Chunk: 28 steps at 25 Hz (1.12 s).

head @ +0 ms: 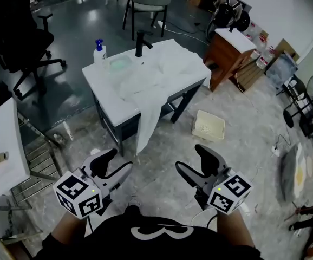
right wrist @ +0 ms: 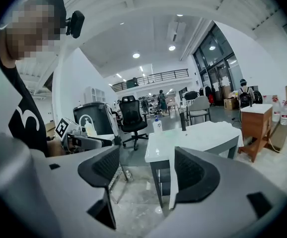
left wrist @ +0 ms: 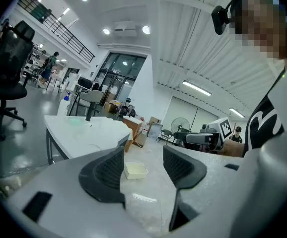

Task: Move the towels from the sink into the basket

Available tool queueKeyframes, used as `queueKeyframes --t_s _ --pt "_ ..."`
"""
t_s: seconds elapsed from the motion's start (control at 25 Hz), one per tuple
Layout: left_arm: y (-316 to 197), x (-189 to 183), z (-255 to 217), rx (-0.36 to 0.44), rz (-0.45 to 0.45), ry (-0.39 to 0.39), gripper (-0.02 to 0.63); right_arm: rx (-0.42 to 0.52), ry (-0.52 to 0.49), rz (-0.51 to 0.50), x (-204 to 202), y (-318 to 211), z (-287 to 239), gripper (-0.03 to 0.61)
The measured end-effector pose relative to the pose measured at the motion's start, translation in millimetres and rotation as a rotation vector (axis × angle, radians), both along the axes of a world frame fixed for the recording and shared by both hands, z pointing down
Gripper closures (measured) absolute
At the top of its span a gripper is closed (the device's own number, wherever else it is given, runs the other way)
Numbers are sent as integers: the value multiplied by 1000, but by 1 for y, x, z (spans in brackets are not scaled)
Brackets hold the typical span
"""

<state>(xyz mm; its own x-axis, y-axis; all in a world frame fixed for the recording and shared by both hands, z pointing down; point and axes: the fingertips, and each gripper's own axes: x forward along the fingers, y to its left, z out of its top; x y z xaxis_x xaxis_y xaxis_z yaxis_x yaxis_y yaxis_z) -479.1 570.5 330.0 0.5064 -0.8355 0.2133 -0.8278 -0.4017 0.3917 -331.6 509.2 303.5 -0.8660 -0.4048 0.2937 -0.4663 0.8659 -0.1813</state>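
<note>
Left gripper [head: 115,163] & right gripper [head: 192,160] sit by our waist, jaws spread & empty, as we're prob. not yet within reach. Towels [head: 155,73] drape the sink [head: 109,88] top; basket [head: 209,125] waits on the floor [head: 156,191] nearby.

Draped towels [head: 156,79] apparently hide much of the sink [head: 118,65]; the basket's [head: 221,124] inside is unclear.

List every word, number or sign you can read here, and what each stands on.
"3", perhaps, partly hidden: white figure on the person's black shirt.
No letters: square patterns on the left gripper and right gripper cubes.
No words: pump-bottle pictogram on a black panel.
Too small to read: the soap bottle label.
</note>
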Motion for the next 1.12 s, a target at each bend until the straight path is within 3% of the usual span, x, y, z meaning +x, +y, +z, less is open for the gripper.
queueKeyframes --t_s 0.36,0.6,0.96,1.12 --pt "-66 -12 41 -65 33 -21 370 -69 32 6 -15 -59 37 252" --pt "-109 -11 61 -110 -12 -44 371 -44 68 20 -19 -104 62 253" --pt "-190 -9 103 -190 -101 -228 371 -55 165 -112 -38 -205 109 253" --pt "-232 -8 130 -250 -148 -270 371 -74 226 -214 -53 -252 139 253"
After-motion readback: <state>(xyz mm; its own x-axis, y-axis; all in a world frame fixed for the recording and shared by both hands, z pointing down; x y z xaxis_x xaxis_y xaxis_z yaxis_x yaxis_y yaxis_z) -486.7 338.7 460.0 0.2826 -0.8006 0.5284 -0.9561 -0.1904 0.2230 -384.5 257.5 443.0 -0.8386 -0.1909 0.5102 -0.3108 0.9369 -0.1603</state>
